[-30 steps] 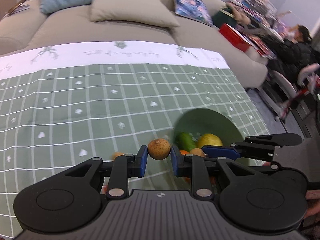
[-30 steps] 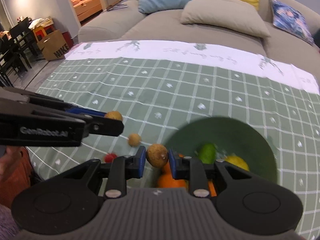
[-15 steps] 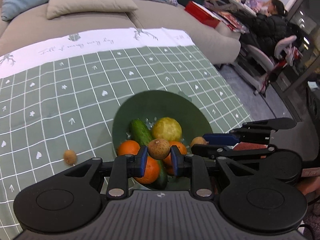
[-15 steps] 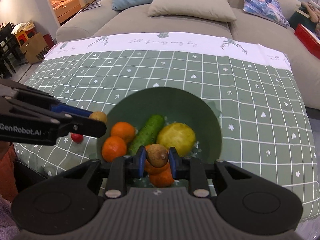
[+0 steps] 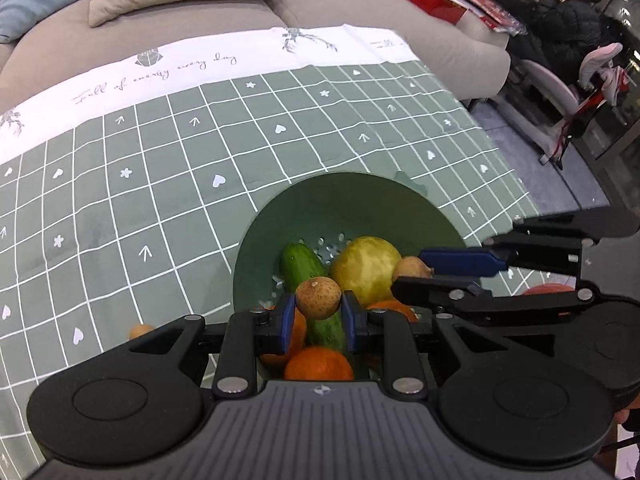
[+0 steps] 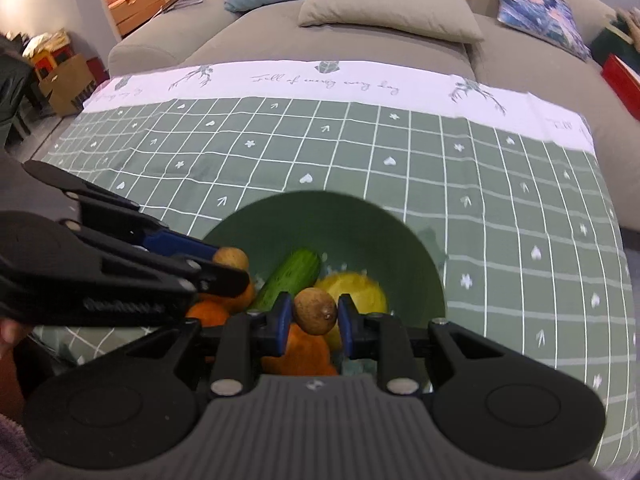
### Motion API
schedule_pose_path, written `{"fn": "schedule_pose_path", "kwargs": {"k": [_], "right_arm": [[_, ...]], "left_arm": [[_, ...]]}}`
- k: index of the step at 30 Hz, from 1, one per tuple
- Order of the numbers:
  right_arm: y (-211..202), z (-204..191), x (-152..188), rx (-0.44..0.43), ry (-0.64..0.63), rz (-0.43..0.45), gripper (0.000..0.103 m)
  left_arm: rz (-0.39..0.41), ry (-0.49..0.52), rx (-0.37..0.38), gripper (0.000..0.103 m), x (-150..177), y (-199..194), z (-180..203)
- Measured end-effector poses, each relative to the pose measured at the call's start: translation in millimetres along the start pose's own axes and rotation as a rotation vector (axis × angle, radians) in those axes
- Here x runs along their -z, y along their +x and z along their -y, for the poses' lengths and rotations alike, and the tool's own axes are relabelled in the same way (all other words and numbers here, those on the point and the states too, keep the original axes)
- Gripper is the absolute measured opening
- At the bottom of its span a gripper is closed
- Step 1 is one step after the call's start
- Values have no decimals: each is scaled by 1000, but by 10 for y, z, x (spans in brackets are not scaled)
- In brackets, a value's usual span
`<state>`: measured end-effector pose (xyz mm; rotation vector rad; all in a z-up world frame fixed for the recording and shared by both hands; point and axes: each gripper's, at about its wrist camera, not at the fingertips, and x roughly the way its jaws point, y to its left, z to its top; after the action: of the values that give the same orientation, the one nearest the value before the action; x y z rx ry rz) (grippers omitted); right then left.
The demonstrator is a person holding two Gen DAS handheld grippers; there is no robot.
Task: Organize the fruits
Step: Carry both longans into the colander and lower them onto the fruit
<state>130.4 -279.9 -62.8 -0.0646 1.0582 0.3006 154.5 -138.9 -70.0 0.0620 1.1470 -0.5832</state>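
Observation:
My left gripper [image 5: 318,314] is shut on a small brown longan [image 5: 318,298] and holds it above the green bowl [image 5: 344,200]. My right gripper [image 6: 314,318] is shut on another brown longan [image 6: 315,311] above the same bowl [image 6: 332,216]. The bowl holds a cucumber [image 5: 300,266], a yellow citrus [image 5: 366,266] and oranges [image 5: 319,363]. The right gripper shows in the left wrist view [image 5: 416,274] with its longan [image 5: 412,269]. The left gripper shows in the right wrist view [image 6: 228,264] with its longan [image 6: 231,258].
A loose longan [image 5: 141,331] lies on the green checked tablecloth [image 5: 160,184] left of the bowl. A beige sofa [image 6: 360,36] with pillows stands behind the table. A seated person [image 5: 568,12] is at the far right. The table's right edge is near the bowl.
Both grippers have moved closer over the bowl with their longans still held. The bowl and its fruit now sit larger and nearer in both views.

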Motion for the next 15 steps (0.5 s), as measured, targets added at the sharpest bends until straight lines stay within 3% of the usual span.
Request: {"fn": "schedule_pose_path", "kwargs": {"k": [15], "right_arm": [[435, 109, -207, -4, -104, -23, 20]], "left_arm": [[-74, -5, -66, 27, -91, 263, -140]]}}
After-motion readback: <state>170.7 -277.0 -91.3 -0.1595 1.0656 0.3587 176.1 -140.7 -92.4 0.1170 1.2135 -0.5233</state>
